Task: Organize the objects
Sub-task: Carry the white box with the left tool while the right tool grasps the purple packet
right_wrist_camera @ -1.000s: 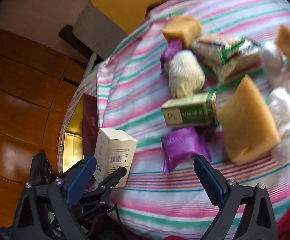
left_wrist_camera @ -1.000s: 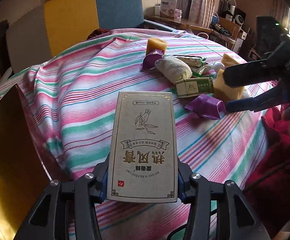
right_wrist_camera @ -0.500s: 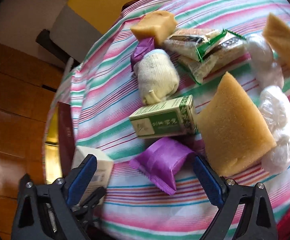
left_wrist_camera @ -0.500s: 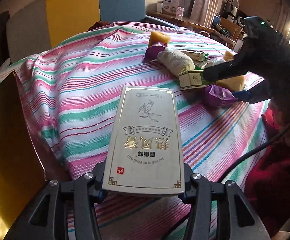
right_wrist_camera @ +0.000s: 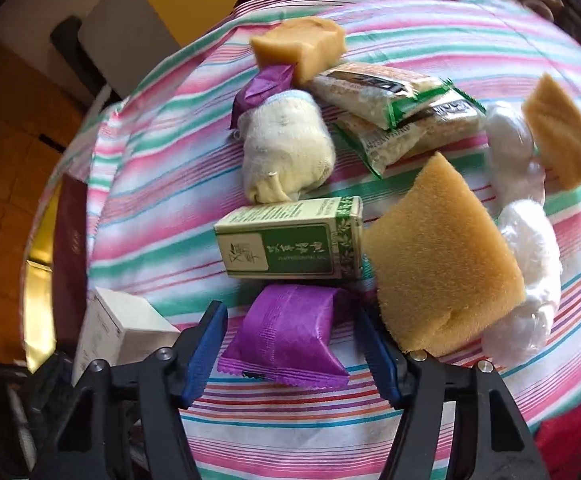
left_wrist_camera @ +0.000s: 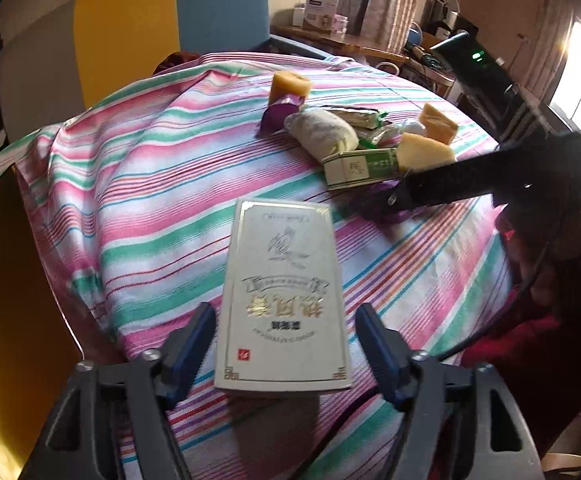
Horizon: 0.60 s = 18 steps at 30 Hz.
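A cream box with gold lettering [left_wrist_camera: 284, 300] lies on the striped tablecloth [left_wrist_camera: 150, 200] between the open fingers of my left gripper [left_wrist_camera: 286, 340], which no longer touch it. The box also shows in the right wrist view [right_wrist_camera: 122, 328]. My right gripper [right_wrist_camera: 294, 344] is open, its blue pads either side of a purple packet [right_wrist_camera: 290, 332] on the cloth. It shows in the left wrist view [left_wrist_camera: 450, 188]. Just beyond the packet lies a green and white box [right_wrist_camera: 290, 240].
A large yellow sponge wedge [right_wrist_camera: 442, 264], a cream cloth bundle [right_wrist_camera: 286, 156], green snack packets [right_wrist_camera: 390, 112], white plastic-wrapped lumps [right_wrist_camera: 526, 248], two more sponge pieces [right_wrist_camera: 302, 48] and a second purple packet [right_wrist_camera: 262, 88] crowd the table's far right. A gold-lined container [left_wrist_camera: 6, 300] stands at left.
My left gripper has opened and let go of the cream box, which now rests on the cloth. My right gripper has moved in and its pads now flank the purple packet.
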{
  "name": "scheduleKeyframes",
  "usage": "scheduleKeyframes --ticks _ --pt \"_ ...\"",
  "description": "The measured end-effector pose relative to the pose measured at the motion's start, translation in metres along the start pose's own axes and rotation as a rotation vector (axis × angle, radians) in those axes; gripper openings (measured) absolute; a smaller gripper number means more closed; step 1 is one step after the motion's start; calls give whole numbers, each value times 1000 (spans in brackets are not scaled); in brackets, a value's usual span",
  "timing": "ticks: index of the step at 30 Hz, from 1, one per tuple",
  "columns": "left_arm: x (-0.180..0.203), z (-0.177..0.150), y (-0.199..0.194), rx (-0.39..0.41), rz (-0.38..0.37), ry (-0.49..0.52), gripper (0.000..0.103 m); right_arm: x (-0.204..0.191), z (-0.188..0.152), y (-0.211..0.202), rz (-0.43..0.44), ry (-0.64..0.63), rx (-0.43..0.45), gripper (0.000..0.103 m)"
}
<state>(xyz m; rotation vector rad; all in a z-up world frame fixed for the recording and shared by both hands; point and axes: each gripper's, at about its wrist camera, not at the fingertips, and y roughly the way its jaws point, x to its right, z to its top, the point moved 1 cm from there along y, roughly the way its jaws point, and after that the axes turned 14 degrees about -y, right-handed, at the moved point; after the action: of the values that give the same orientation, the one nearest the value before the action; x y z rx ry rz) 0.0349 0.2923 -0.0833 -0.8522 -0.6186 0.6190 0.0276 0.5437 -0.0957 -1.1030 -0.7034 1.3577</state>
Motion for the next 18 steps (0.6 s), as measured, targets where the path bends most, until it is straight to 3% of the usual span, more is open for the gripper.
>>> scheduleKeyframes --ticks 3,6,7,8,9,12,18 --pt "4 6 0 0 6 19 79 -7 -1 1 -61 -65 -17 63" --pt "7 15 6 -11 20 31 79 -2 -1 0 -47 -51 -16 64" --pt "8 18 8 -13 22 38 75 1 -1 0 -32 -35 -13 65" --pt "8 19 10 -16 24 41 60 3 0 -1 -10 -11 -5 66" --pt "8 19 14 -32 31 46 52 6 0 -2 -3 -2 -2 66" --pt "8 14 13 -24 27 51 51 3 -2 -3 -53 -38 -9 57" --pt "-3 10 -32 56 -45 -27 51 -16 -5 -2 -161 -188 -28 57"
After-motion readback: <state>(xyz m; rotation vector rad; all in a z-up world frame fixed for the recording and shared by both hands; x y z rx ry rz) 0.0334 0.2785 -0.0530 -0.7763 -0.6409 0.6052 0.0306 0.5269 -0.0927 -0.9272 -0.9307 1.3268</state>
